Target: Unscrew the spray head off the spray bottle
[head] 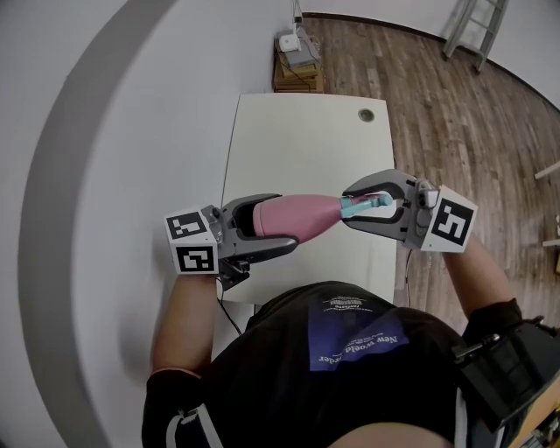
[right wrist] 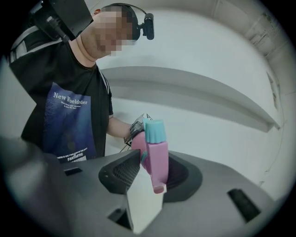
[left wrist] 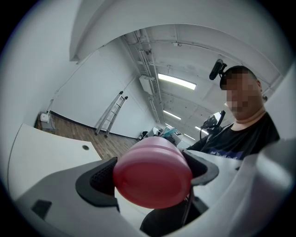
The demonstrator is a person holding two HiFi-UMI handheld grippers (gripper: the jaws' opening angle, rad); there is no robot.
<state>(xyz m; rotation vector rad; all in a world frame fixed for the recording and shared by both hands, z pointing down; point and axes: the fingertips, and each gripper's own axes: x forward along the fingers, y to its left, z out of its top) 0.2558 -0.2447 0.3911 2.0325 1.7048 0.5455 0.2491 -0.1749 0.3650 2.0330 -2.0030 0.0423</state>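
While the pink spray bottle (head: 293, 216) hangs level in the air above the white surface (head: 306, 140), the left tongs (head: 287, 221) are clamped on its fat lower body, one dark pad on each flank. Seen from the left gripper view, the bottle's round flat base fills the gap between the pads and faces the camera.

At the bottle's neck end the right tongs (head: 347, 206) are closed on the spray head (head: 367, 203), which is teal at the collar and nozzle and pink in between. In the right gripper view the ribbed pads press it from both sides, with its pink lower part hanging down between them. The spray head sits on the bottle's neck.

The bottle's base points to the person's left and its head to the right, just in front of the person's black T-shirt (head: 350, 350). Beyond the bottle, near the far edge of the surface, is a round cable hole (head: 366, 115). Farther beyond the bottle, a ladder (head: 472, 26) stands on the wooden floor (head: 455, 114).
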